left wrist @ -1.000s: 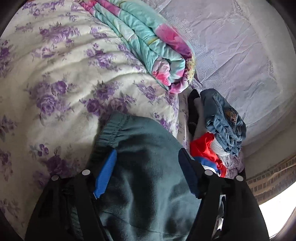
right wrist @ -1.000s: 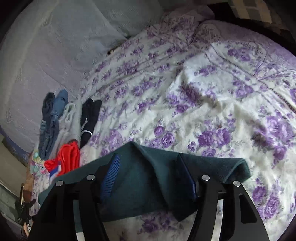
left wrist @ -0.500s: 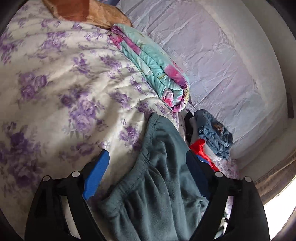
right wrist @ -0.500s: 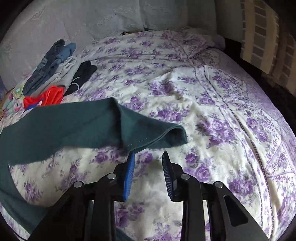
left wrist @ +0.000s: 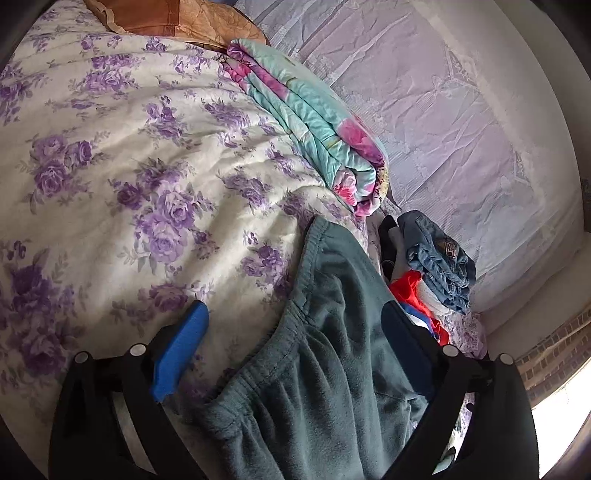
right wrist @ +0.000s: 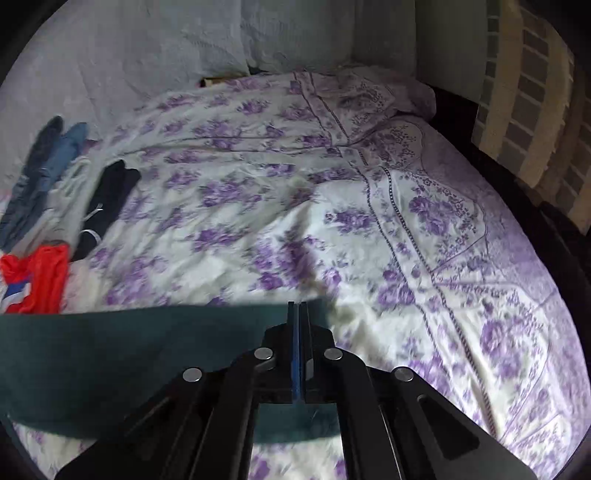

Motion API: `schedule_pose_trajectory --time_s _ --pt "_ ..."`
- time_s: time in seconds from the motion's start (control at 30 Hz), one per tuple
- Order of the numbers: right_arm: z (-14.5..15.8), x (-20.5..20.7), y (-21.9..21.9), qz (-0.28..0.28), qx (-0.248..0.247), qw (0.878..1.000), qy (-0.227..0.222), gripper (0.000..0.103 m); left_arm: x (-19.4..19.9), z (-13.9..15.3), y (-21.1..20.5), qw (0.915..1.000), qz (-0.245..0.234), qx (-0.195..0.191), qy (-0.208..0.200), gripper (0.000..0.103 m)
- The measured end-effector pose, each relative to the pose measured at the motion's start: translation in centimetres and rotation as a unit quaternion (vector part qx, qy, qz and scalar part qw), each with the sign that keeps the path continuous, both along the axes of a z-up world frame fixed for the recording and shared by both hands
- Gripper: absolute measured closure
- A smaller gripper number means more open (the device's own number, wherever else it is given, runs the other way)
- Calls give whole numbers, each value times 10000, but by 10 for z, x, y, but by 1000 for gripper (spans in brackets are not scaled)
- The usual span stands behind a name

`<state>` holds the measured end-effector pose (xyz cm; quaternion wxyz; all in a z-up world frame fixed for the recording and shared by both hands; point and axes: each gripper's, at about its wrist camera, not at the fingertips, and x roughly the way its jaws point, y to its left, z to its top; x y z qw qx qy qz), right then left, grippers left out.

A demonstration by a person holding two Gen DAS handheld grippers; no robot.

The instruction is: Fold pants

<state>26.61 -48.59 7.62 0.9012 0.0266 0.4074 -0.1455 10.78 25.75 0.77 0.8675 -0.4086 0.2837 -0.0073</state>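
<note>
- Since half a second earlier, the right gripper had gone from parted and clear of the cloth to clenched, its jaws pressed together on the hem end of the green pants; the leg stretched away from it as a flat band toward the left of its view.
- Over that half second the left gripper had barely shifted; its jaws stood released and wide, one blue pad over the floral sheet, the other at the far side of the fabric; the elastic waistband of the pants lay bunched between them, gripped by neither.
- So the pants lay along the near edge of the bed, waist end under the left gripper, leg end pinched in the right.
- At the bed's edge beside the curtain, a heap of clothes lay just beyond the waistband: folded jeans, a red garment, and something black next to them.
- A rolled teal and pink quilt rested further up along that same edge; a brown pillow sat at the far corner.
</note>
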Motion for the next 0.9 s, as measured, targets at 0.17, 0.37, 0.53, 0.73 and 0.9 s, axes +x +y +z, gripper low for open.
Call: schedule_pose_trajectory --time_s 0.17,0.37,0.53,0.73,0.9 --pt "-3 -47 5 228 639 9969 -391 101 -1 0 -1 10000 2 -45 -34 11" --pt "-42 -102 -22 -5 2176 9757 -243 97 2 1 -3 10000 14 10 9 11" --pt "-58 -88 -36 -205 3213 9460 -380 82 4 0 -4 10000 14 36 28 11" --pt "-45 -93 -21 -176 3435 9364 -704 44 4 0 -4 10000 14 37 31 11" --pt "-50 -87 -33 -463 3296 9404 -700 81 7 -2 -4 10000 38 57 46 10"
